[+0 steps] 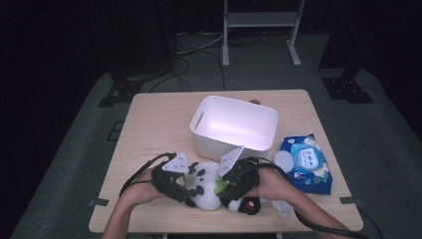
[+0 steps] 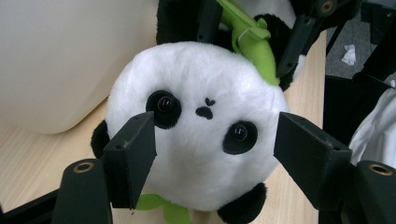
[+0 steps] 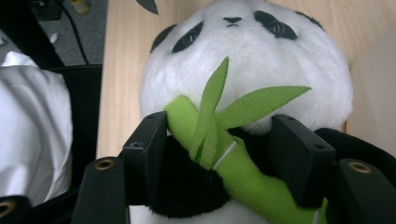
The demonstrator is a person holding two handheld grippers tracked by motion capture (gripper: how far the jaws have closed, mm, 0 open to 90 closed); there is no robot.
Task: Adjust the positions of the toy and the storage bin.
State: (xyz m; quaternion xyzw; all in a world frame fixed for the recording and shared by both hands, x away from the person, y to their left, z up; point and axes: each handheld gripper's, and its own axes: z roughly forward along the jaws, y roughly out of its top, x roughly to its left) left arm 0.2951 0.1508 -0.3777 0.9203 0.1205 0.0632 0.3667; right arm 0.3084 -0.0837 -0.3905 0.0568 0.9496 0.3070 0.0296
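Straddling panda (image 2: 196,126), both grippers wide.

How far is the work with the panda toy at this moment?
Done: both grippers are at the black-and-white plush panda. In hand: the left gripper brackets its head and the right gripper its body, around the green felt bamboo. Left: it lies on the table; the white plastic bin looks empty.

Left gripper (image 2: 212,154) is straddling the plush panda's (image 2: 196,121) white head with jaws spread either side, panda lying on the worktop (image 2: 28,158) beside the white bin (image 2: 60,56).
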